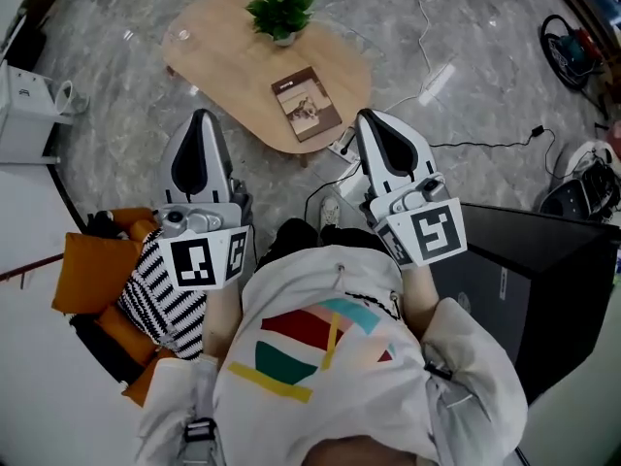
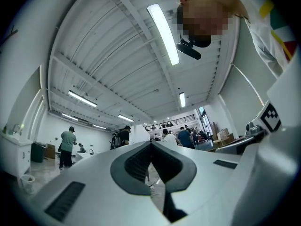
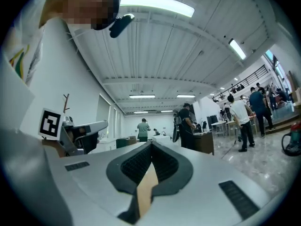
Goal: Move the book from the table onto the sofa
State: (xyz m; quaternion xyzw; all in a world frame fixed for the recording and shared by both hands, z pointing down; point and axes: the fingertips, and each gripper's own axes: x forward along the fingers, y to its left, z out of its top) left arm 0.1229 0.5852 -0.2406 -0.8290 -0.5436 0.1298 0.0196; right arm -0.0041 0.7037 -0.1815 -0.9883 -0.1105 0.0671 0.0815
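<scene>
The brown book (image 1: 306,104) lies flat near the front edge of the low wooden table (image 1: 223,61), in the head view. Both grippers are held close to my body and point toward the table, short of it. My left gripper (image 1: 202,116) (image 2: 151,142) has its jaws together with nothing between them. My right gripper (image 1: 370,116) (image 3: 151,144) is likewise shut and empty, its tip a little to the right of the book's near end. Both gripper views look out level across the room, and neither shows the book.
A potted plant (image 1: 281,10) stands at the table's far edge. An orange cushion (image 1: 92,272) and a striped cushion (image 1: 165,289) lie at my left. A black box-like piece (image 1: 543,260) stands at my right. Cables and a power strip (image 1: 340,147) lie on the marble floor. People stand far across the room.
</scene>
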